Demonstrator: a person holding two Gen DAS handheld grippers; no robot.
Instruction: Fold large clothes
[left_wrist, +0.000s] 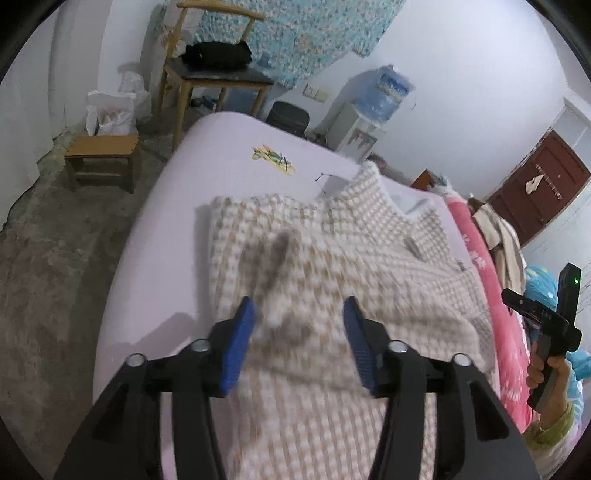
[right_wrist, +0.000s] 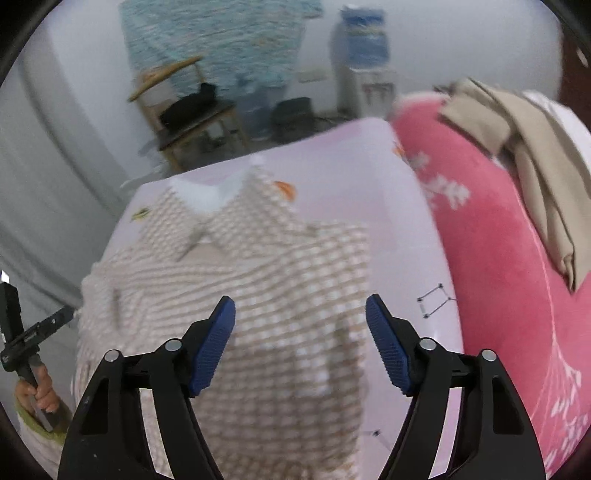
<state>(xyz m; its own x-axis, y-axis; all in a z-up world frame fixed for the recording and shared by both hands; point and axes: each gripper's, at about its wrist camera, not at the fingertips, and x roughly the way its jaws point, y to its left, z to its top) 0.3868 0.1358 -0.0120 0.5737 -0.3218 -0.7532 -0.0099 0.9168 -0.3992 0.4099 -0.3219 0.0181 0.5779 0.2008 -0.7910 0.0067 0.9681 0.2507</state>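
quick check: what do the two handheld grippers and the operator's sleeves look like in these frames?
Both grippers, left gripper and right gripper, match: black plastic linkage arms with silver pivot pins and blue ribbed pads on the jaws. Seen from outside, the right gripper's body is a black pistol-grip handle with a small green light. No cables visible. Sleeve cuffs are yellow-green.

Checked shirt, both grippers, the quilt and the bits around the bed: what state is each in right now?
Checked shirt: partly folded on the bed, collar away from the cameras.
Left gripper: open, blurred fabric between the jaws, grip unclear.
Right gripper: open above the shirt, holding nothing.
Pink quilt: bunched beside the shirt.
Beige garment: draped over the quilt.
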